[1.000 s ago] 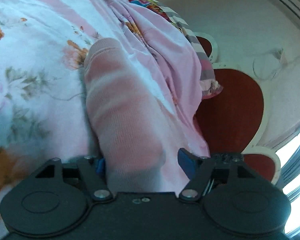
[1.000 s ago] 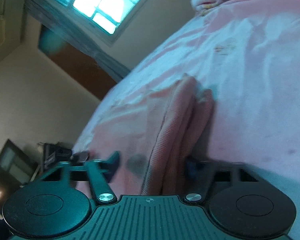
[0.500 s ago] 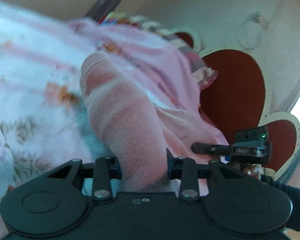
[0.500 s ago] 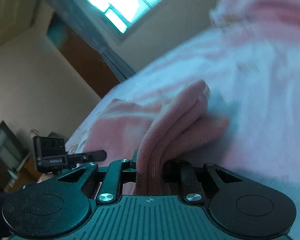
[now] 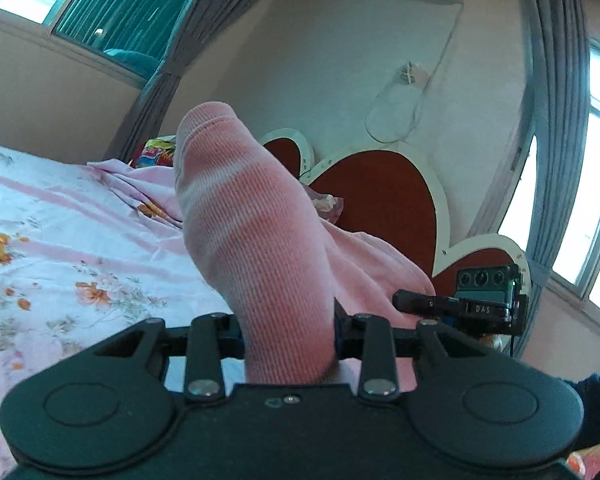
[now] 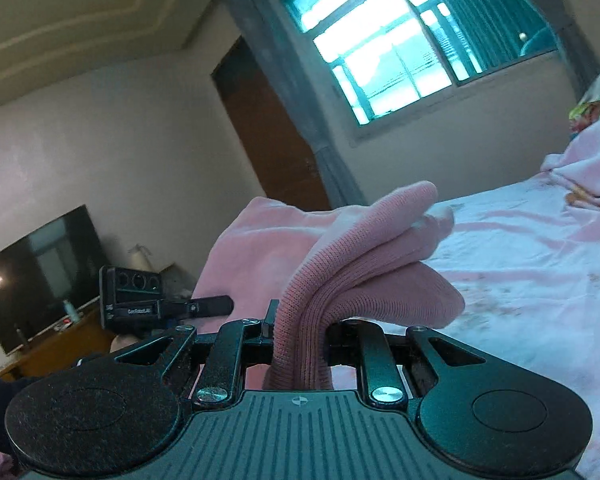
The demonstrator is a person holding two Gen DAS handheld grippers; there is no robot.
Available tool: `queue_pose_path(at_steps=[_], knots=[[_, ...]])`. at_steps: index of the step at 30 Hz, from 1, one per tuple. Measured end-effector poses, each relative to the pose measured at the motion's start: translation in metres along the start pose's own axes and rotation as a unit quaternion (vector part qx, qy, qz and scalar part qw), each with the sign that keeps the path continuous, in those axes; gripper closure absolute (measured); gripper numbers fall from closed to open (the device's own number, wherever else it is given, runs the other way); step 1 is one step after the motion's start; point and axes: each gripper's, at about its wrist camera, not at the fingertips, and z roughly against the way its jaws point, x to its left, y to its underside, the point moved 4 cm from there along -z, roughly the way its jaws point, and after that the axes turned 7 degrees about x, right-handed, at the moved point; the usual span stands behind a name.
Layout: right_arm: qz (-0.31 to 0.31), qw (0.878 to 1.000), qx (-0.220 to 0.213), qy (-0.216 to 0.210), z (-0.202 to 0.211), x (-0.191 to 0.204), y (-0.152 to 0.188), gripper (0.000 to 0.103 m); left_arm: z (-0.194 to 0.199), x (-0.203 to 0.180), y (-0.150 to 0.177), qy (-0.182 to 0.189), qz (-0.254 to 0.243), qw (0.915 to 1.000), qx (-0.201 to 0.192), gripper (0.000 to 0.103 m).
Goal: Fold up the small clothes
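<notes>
A pink ribbed sock with pale stripes [image 5: 256, 240] sticks up between my left gripper's [image 5: 288, 330] jaws, which are shut on it, lifted above the bed. In the right wrist view my right gripper [image 6: 300, 332] is shut on the bunched edge of the pink sock [image 6: 364, 256], held above the bed. Pink fabric [image 6: 256, 248] hangs behind it; whether it is part of the same garment I cannot tell. The other gripper shows in each view: the right one [image 5: 460, 306] and the left one [image 6: 160, 308].
The bed has a pink floral sheet [image 5: 60, 248] with a crumpled pink blanket [image 5: 140, 188] near a red heart-shaped headboard [image 5: 380, 208]. A window [image 6: 400, 48], a brown door [image 6: 268, 128] and a television [image 6: 40, 272] line the far walls.
Both grippers closed on the sock and lifted it off the bed. The views tilted up from the sheet toward the walls and window.
</notes>
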Motion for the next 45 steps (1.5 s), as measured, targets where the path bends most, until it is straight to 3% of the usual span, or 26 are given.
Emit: queue_pose_path(at_steps=[4, 11, 12, 13, 14, 15, 16, 18, 19, 20, 22, 24, 25, 26, 27, 28, 29, 30, 35, 36, 38, 40, 41, 42, 44, 45], knots=[[-0.034, 0.999, 0.014, 0.005, -0.028, -0.006, 0.012, 0.085, 0.002, 0.031, 0.014, -0.026, 0.044, 0.9985, 0.019, 0.072], [-0.170, 0.983, 0.056, 0.051, -0.119, -0.096, 0.040, 0.085, -0.049, 0.128, 0.049, -0.083, 0.123, 0.9866, 0.069, 0.070], [-0.188, 0.977, 0.060, 0.076, -0.131, -0.117, 0.046, 0.085, -0.055, 0.144, 0.053, -0.084, 0.147, 0.9822, 0.082, 0.064], [-0.200, 0.971, 0.072, 0.108, -0.139, -0.135, 0.054, 0.079, -0.064, 0.163, 0.063, -0.099, 0.179, 0.9731, 0.105, 0.051], [-0.221, 0.959, 0.096, 0.152, -0.142, -0.159, 0.067, 0.066, -0.069, 0.179, 0.075, -0.138, 0.206, 0.9599, 0.131, 0.046], [-0.272, 0.933, 0.124, 0.200, -0.144, -0.183, 0.082, 0.067, -0.068, 0.190, 0.087, -0.165, 0.231, 0.9459, 0.157, 0.045], [-0.302, 0.932, 0.109, 0.171, -0.136, -0.191, 0.088, 0.066, -0.057, 0.190, 0.093, -0.137, 0.246, 0.9483, 0.147, 0.045], [-0.309, 0.935, 0.086, 0.154, -0.108, -0.185, 0.092, 0.054, -0.024, 0.177, 0.101, -0.101, 0.259, 0.9535, 0.115, 0.045], [-0.308, 0.938, 0.083, 0.135, -0.095, -0.178, 0.096, 0.040, -0.008, 0.170, 0.107, -0.085, 0.267, 0.9547, 0.099, 0.045], [-0.312, 0.941, 0.079, 0.109, -0.088, -0.172, 0.099, 0.039, 0.003, 0.164, 0.116, -0.069, 0.282, 0.9528, 0.087, 0.045], [-0.309, 0.943, 0.098, 0.080, -0.083, -0.156, 0.109, 0.040, 0.003, 0.155, 0.129, -0.057, 0.311, 0.9438, 0.098, 0.045], [-0.304, 0.940, 0.135, 0.075, -0.091, -0.146, 0.120, 0.040, -0.011, 0.146, 0.141, -0.065, 0.301, 0.9432, 0.124, 0.045], [-0.285, 0.942, 0.151, 0.095, -0.098, -0.140, 0.124, 0.040, -0.021, 0.141, 0.143, -0.081, 0.286, 0.9453, 0.135, 0.045], [-0.270, 0.944, 0.153, 0.108, -0.102, -0.135, 0.123, 0.044, -0.028, 0.136, 0.143, -0.088, 0.281, 0.9459, 0.138, 0.047], [-0.266, 0.945, 0.155, 0.113, -0.106, -0.134, 0.123, 0.058, -0.037, 0.130, 0.142, -0.078, 0.282, 0.9450, 0.146, 0.048], [-0.271, 0.942, 0.162, 0.112, -0.110, -0.133, 0.124, 0.078, -0.047, 0.128, 0.140, -0.069, 0.282, 0.9445, 0.155, 0.058], [-0.276, 0.940, 0.165, 0.115, -0.113, -0.133, 0.122, 0.079, -0.052, 0.122, 0.138, -0.057, 0.282, 0.9438, 0.162, 0.080], [-0.270, 0.942, 0.162, 0.115, -0.109, -0.123, 0.121, 0.080, -0.051, 0.116, 0.136, -0.053, 0.277, 0.9451, 0.165, 0.085], [-0.294, 0.944, 0.121, 0.088, -0.079, -0.089, 0.115, 0.082, -0.025, 0.101, 0.118, -0.044, 0.252, 0.9581, 0.128, 0.087], [-0.292, 0.943, 0.122, 0.104, -0.075, -0.087, 0.121, 0.082, -0.023, 0.100, 0.123, -0.059, 0.245, 0.9570, 0.144, 0.087], [-0.265, 0.936, 0.155, 0.175, -0.079, -0.092, 0.140, 0.075, -0.034, 0.102, 0.141, -0.144, 0.203, 0.9465, 0.205, 0.068], [-0.238, 0.944, 0.142, 0.180, -0.084, -0.096, 0.154, 0.072, -0.034, 0.088, 0.149, -0.180, 0.144, 0.9532, 0.196, 0.063], [-0.250, 0.942, 0.136, 0.181, -0.081, -0.094, 0.153, 0.064, -0.031, 0.076, 0.147, -0.213, 0.133, 0.9484, 0.193, 0.049], [-0.253, 0.939, 0.130, 0.194, -0.074, -0.088, 0.148, 0.058, -0.029, 0.061, 0.144, -0.252, 0.110, 0.9423, 0.190, 0.044], [-0.192, 0.945, 0.109, 0.242, -0.057, -0.060, 0.133, 0.018, -0.020, 0.020, 0.143, -0.316, 0.053, 0.9318, 0.172, 0.034], [-0.148, 0.949, 0.103, 0.258, -0.045, -0.038, 0.127, 0.013, -0.014, 0.000, 0.143, -0.342, 0.039, 0.9251, 0.161, 0.032]])
